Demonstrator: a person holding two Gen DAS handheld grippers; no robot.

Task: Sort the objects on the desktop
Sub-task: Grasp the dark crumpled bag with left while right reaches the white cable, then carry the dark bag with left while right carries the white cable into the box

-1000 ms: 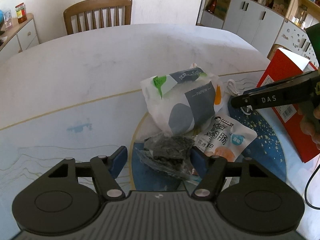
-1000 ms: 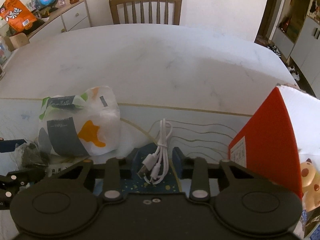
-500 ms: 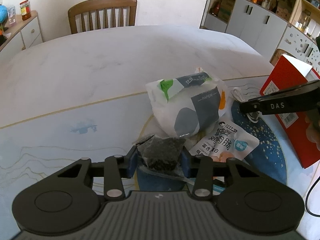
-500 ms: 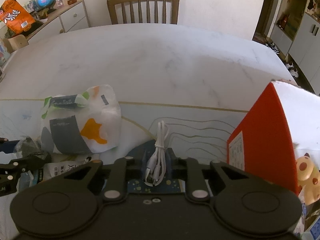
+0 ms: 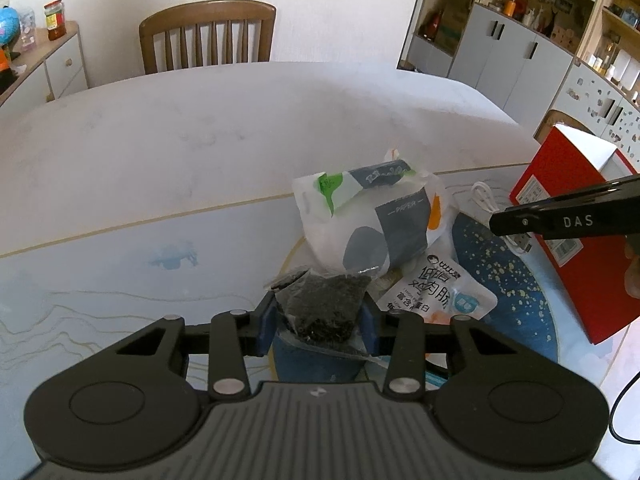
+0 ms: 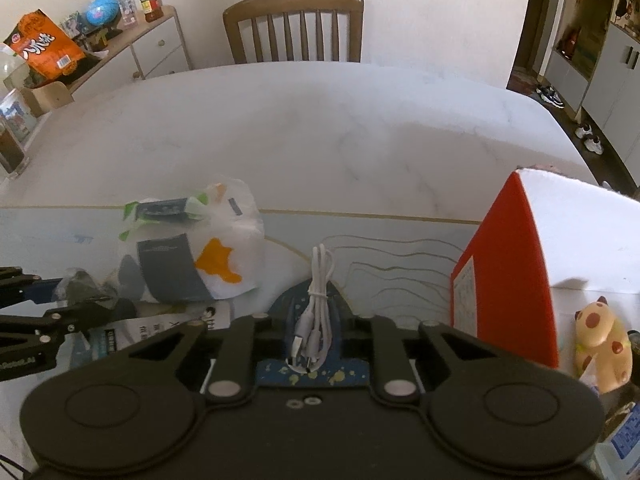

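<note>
Step in hand: both tools look to have just taken hold of something from the clutter on the marble-patterned table (image 5: 200, 152); the job now, as I read it, is to lift each catch clear and carry it to its own place.
Doing it well, left side: the clear crinkly bag of dark dried bits (image 5: 320, 312) is soft and slippery, so I'd raise it slowly and straight up, since a loose corner could drag on the white printed snack pouch (image 5: 436, 296) lying just beside it.
Doing it well, right side: the bundled white USB cable (image 6: 316, 304) is caught near its plug end with its loop trailing forward; lift high enough that the loop does not snag the red cardboard box (image 6: 512, 272) standing to the right.
Left gripper (image 5: 318, 322): clenched around the dark bag, blue pads pressing both its sides, over the dark blue speckled mat (image 5: 500, 280).
Right gripper (image 6: 314, 330): closed narrowly on the cable, which sits between its fingers.
Where things lie: the white plastic bag with grey, green and orange print (image 5: 376, 224) sits untouched between the two tools, partly on the snack pouch.
Risk: I cannot tell whether either catch is off the table yet.
</note>
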